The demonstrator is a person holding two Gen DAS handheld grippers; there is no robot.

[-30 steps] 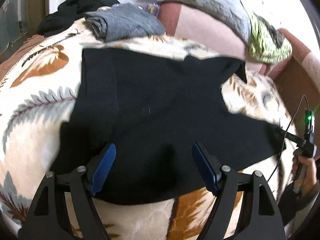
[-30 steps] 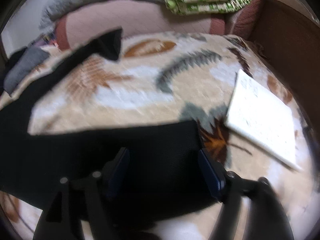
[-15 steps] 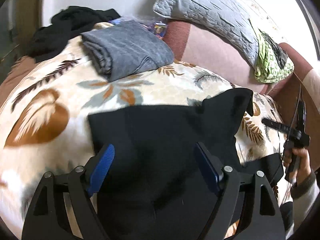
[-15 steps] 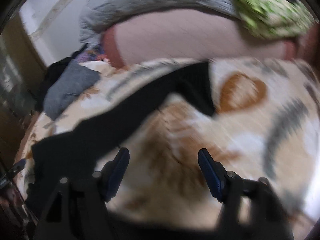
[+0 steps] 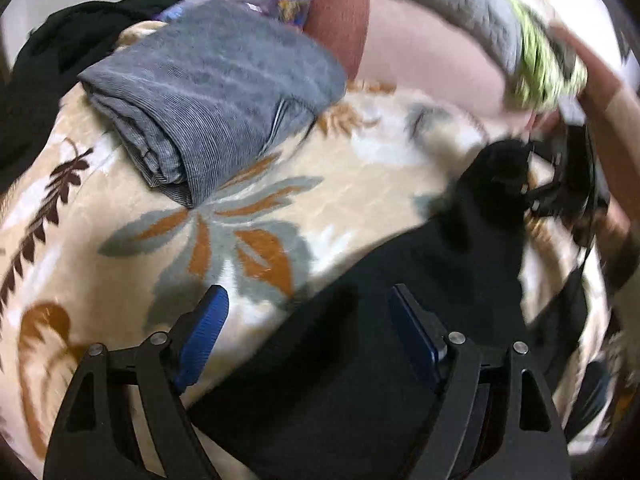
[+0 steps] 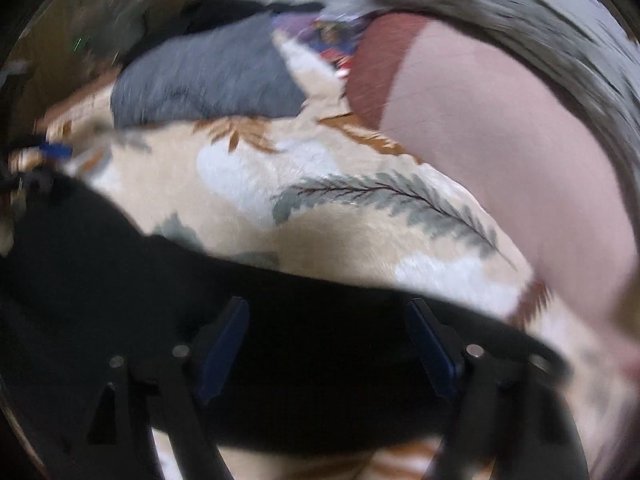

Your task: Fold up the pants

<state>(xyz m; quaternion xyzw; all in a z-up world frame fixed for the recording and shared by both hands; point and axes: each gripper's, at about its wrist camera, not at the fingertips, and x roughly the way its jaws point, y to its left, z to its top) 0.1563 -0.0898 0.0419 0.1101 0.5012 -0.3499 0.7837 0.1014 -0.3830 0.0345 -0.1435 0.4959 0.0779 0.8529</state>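
Black knit pants [image 5: 400, 320] look soft and limp; left gripper [image 5: 308, 332] and right gripper [image 6: 324, 344] jaws apart; best gripped at edges.

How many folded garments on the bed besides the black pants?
1 clearly: grey folded garment at the far left of the blanket, beyond the black pants. A dark heap behind it looks unfolded; more may be hidden.
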